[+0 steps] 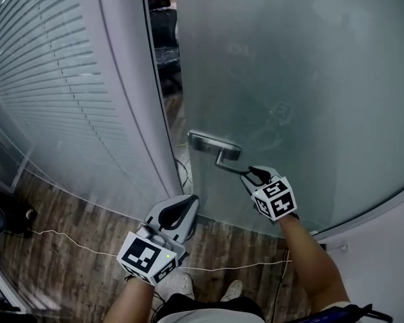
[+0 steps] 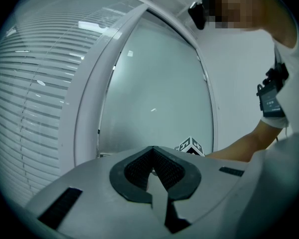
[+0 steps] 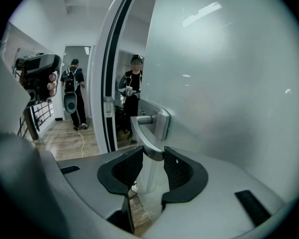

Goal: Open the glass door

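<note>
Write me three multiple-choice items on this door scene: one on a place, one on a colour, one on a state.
1. Where is the right gripper?
A. at the door handle
B. on a light switch
C. inside a drawer

2. What colour is the door handle?
A. red
B. silver-grey
C. yellow

3. How do the left gripper's jaws stand?
A. wide apart
B. closed on a cup
C. together, with nothing between them

Answers:
1 A: in the right gripper view its pads clamp the tip of the lever.
2 B: the lever and its plate show as bare metal.
3 C: in the left gripper view the pads meet and nothing lies between them.
</note>
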`<state>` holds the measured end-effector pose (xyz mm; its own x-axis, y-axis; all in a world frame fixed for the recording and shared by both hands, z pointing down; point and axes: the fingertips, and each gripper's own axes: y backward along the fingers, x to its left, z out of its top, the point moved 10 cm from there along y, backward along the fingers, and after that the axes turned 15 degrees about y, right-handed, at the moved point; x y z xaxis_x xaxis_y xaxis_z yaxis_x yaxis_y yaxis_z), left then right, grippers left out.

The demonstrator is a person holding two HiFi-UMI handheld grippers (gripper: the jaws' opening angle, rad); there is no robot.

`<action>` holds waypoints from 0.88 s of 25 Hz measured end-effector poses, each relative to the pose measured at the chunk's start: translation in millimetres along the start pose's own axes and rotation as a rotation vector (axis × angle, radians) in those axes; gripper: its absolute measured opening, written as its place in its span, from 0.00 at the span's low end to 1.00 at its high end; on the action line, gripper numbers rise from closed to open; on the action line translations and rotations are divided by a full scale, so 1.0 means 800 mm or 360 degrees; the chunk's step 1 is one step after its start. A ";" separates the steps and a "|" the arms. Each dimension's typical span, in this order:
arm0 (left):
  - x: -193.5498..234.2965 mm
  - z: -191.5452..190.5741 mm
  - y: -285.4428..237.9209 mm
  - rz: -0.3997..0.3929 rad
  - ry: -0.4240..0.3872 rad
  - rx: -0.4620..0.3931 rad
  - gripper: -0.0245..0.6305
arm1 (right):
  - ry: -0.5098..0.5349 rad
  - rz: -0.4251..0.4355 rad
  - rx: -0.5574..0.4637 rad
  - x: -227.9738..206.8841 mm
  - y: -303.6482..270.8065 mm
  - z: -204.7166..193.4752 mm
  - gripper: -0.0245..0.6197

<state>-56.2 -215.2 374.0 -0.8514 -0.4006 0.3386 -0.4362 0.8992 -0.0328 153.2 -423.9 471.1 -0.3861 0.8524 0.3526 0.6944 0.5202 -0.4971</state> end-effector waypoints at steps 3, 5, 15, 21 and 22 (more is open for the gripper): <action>0.004 -0.016 -0.005 0.0020 0.0000 0.0003 0.04 | 0.0011 -0.0021 -0.0009 -0.006 -0.013 -0.013 0.25; 0.006 -0.018 -0.009 0.0039 0.0004 0.0000 0.04 | 0.0023 -0.0023 -0.0014 -0.014 -0.021 -0.013 0.25; 0.006 -0.001 -0.039 0.0074 0.0034 -0.0009 0.04 | 0.0101 -0.0019 0.0011 -0.058 -0.047 0.006 0.25; 0.003 -0.004 -0.055 0.0049 0.0036 -0.0007 0.04 | 0.0052 -0.0057 0.0002 -0.083 -0.063 0.001 0.25; 0.003 -0.004 -0.056 0.0048 0.0035 -0.0006 0.04 | 0.0048 -0.0061 0.0003 -0.088 -0.065 0.000 0.25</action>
<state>-37.6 -255.9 379.0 -0.8574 -0.3694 0.3583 -0.4094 0.9115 -0.0399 144.1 -511.2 472.0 -0.3938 0.8299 0.3953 0.6784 0.5526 -0.4842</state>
